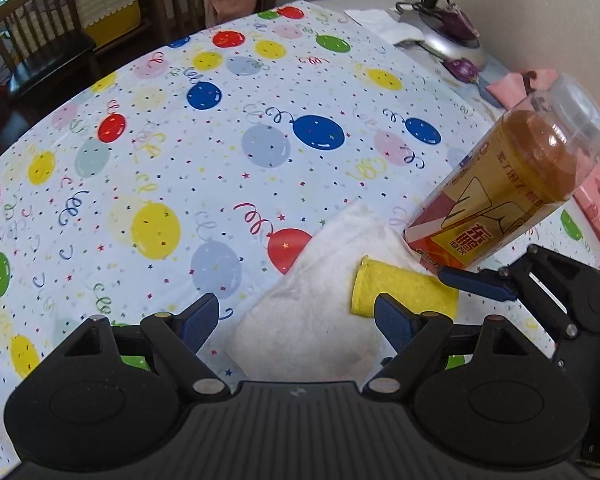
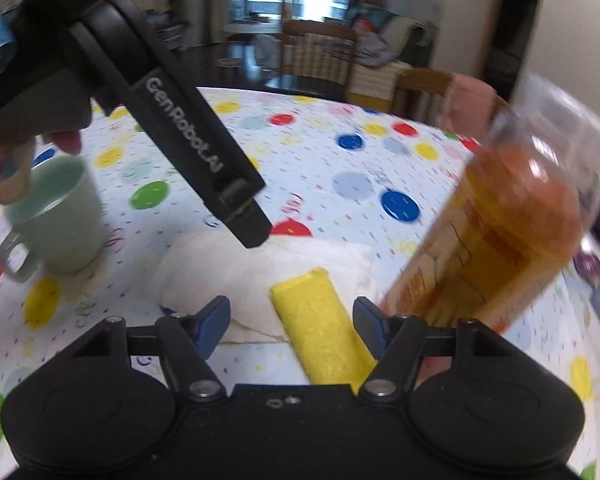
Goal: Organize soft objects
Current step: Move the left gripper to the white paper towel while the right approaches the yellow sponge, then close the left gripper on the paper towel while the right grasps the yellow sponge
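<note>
Balloon-print cloth covers my worktop (image 1: pixel 180 128), and on it lies a flat white towel (image 1: pixel 320 304) with a tightly rolled yellow cloth (image 2: pixel 320 328) resting across its near corner, beside a tilted bottle of amber drink (image 1: pixel 512 184) that touches the towel's edge. My left tongs (image 1: pixel 296 320) stand wide over the towel gripping nothing, and my right tongs (image 2: pixel 292 320) straddle the yellow roll, their pads not pressing it. Motion blur smears the bottle's label and the green mug (image 2: pixel 56 224) at left, and my own rig cuts off the roll's near end.
</note>
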The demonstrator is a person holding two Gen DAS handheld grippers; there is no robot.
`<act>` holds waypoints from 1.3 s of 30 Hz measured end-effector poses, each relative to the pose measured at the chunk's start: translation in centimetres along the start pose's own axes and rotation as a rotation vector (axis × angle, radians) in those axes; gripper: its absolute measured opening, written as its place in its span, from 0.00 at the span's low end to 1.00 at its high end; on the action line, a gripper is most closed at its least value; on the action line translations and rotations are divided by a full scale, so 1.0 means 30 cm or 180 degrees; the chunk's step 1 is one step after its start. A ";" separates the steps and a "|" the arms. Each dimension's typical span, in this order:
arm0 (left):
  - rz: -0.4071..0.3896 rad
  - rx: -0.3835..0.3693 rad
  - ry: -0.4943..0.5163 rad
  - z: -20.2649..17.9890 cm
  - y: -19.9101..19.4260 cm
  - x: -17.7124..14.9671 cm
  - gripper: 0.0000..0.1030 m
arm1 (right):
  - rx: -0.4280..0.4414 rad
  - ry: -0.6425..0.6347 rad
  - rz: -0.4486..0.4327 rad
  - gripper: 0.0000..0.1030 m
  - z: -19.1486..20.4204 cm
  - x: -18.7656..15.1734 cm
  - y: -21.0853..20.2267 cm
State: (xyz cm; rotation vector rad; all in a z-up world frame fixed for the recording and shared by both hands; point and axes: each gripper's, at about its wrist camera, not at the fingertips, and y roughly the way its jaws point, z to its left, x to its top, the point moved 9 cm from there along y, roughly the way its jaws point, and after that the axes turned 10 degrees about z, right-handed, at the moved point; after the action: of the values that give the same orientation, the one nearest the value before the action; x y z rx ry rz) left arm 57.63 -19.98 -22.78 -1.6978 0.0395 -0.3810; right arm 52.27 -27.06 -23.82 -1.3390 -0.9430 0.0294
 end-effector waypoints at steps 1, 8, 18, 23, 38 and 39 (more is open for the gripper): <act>0.0017 0.0002 0.0024 -0.004 0.009 0.003 0.83 | -0.0009 0.0062 0.0001 0.64 -0.004 -0.011 0.001; 0.0170 0.0055 0.0357 -0.042 0.075 0.015 0.83 | -0.0120 0.0138 0.0103 0.63 -0.045 -0.069 0.022; 0.0504 0.0097 0.0807 -0.092 0.161 -0.022 0.83 | -0.0040 0.0069 0.0174 0.54 -0.064 -0.087 0.025; 0.0560 0.0277 0.0931 -0.089 0.196 -0.042 0.83 | -0.0073 0.0112 0.0190 0.36 -0.085 -0.104 0.009; 0.0418 0.0240 0.0775 -0.090 0.197 -0.032 0.64 | -0.0016 0.0443 0.0195 0.34 -0.125 -0.204 -0.078; 0.0399 0.0235 0.0783 -0.096 0.192 -0.035 0.53 | -0.0016 0.0466 0.0196 0.34 -0.128 -0.215 -0.086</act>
State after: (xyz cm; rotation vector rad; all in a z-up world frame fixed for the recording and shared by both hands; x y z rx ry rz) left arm 56.94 -23.44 -28.27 -1.5591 0.3074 -0.4892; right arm 49.10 -34.24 -25.04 -1.3556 -0.7787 -0.0236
